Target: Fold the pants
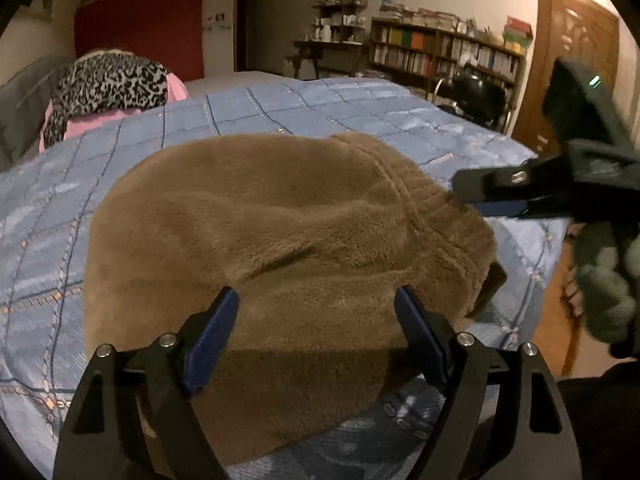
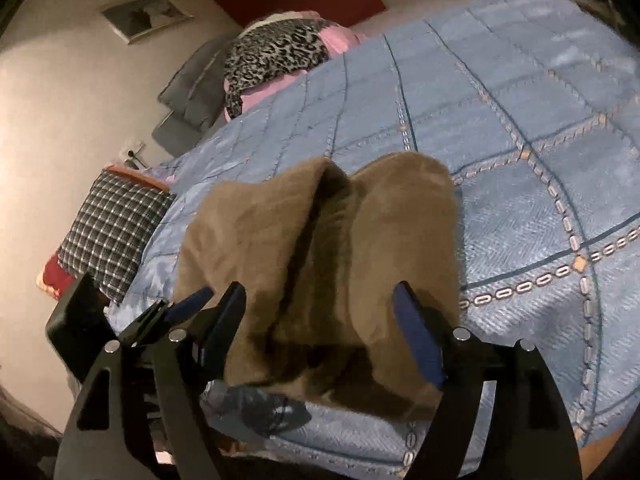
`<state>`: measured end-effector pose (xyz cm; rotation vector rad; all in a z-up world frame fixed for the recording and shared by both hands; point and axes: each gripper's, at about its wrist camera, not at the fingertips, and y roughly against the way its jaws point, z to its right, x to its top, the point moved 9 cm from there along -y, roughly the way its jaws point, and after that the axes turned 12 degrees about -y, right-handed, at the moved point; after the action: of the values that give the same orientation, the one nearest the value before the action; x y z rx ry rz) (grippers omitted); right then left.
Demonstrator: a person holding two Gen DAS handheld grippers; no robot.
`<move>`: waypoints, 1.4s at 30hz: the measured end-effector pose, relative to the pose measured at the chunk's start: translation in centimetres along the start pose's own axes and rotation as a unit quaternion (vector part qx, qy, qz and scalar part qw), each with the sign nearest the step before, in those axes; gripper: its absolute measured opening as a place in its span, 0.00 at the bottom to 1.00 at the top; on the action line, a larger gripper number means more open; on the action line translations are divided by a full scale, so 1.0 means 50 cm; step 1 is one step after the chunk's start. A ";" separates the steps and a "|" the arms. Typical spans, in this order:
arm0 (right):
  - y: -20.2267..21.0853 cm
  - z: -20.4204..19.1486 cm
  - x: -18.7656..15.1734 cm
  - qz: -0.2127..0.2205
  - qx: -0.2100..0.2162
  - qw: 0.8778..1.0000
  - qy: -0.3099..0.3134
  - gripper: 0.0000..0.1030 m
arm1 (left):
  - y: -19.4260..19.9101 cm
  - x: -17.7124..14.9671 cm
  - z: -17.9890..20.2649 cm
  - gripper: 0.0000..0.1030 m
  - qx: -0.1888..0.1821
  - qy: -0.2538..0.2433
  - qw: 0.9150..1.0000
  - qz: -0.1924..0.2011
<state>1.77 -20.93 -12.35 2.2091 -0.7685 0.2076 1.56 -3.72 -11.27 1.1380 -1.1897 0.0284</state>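
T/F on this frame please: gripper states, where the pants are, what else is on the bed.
1. Both grippers are open. True: left gripper and right gripper hold nothing.
2. The brown pants lie on a blue quilt. True.
3. The pants are spread out flat at full length. False: they sit as a folded bundle.
4. A leopard-print cloth lies at the far end of the bed. True.
5. The plaid pillow rests on the pants. False: it lies apart, by the bed's edge.

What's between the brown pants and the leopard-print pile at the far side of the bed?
Only bare blue bedspread. In both wrist views the quilt runs unbroken from the pants to the leopard-print pile; nothing else lies on that stretch.
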 end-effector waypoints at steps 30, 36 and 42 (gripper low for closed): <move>0.043 -0.136 0.056 0.030 0.065 0.996 0.061 0.19 | 0.092 0.087 -0.030 0.79 0.006 0.010 0.998 0.067; 0.065 -0.033 0.089 0.052 0.027 0.998 0.039 0.19 | 0.047 0.109 0.004 0.79 -0.023 -0.002 0.998 0.057; 0.007 0.095 0.047 0.027 0.014 0.999 -0.014 0.19 | -0.022 0.043 0.052 0.80 -0.015 -0.056 0.998 0.013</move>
<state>3.03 -25.61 -14.53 2.2243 -0.8458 0.2164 1.29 -7.20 -10.65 1.1093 -1.3000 -0.0339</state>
